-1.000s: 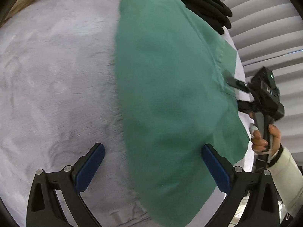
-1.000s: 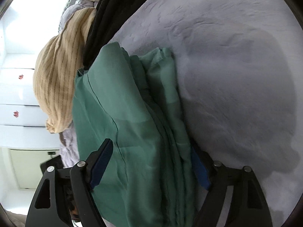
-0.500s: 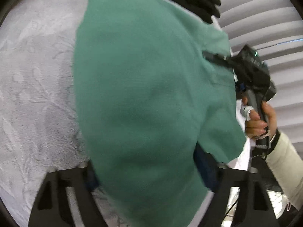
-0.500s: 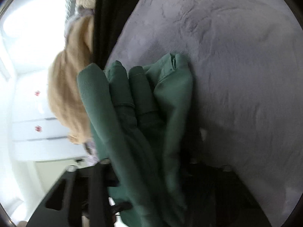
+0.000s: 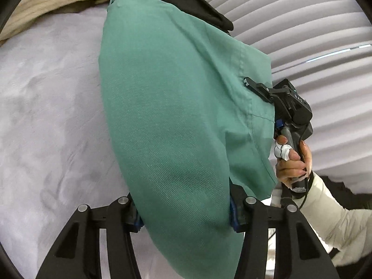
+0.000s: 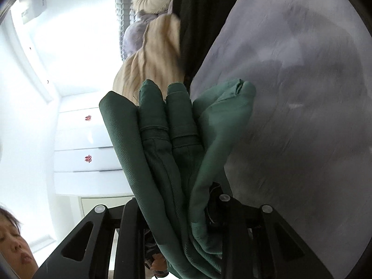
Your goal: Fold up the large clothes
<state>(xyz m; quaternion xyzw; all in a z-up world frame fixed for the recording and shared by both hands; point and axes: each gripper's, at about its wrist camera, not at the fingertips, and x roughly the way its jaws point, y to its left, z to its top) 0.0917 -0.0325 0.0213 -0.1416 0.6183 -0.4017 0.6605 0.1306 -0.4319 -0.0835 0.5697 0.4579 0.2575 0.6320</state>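
Bed: we worked over the grey bedspread (image 5: 46, 107), which filled the left of the left wrist view and the right of the right wrist view.
Green garment: the folded green garment (image 5: 176, 121) ran through the middle of the left wrist view, raised off the bedspread between both claws; in the right wrist view its stacked folds (image 6: 172, 139) fanned up from the frame's bottom.
Pile: tan striped cloth (image 6: 153, 69) and black cloth (image 5: 197, 7) lay beyond it.
Left claw: our left claw (image 5: 186, 211) was closing on one thick end.
Right claw: our right claw (image 6: 179, 209) was closing on the bunched layers.
Doing it well: we judged both ends should rise together, layers kept aligned, every layer caught.
Change: a second earlier the garment lay flat and both claws stood wide around it; the bundle had since lifted.
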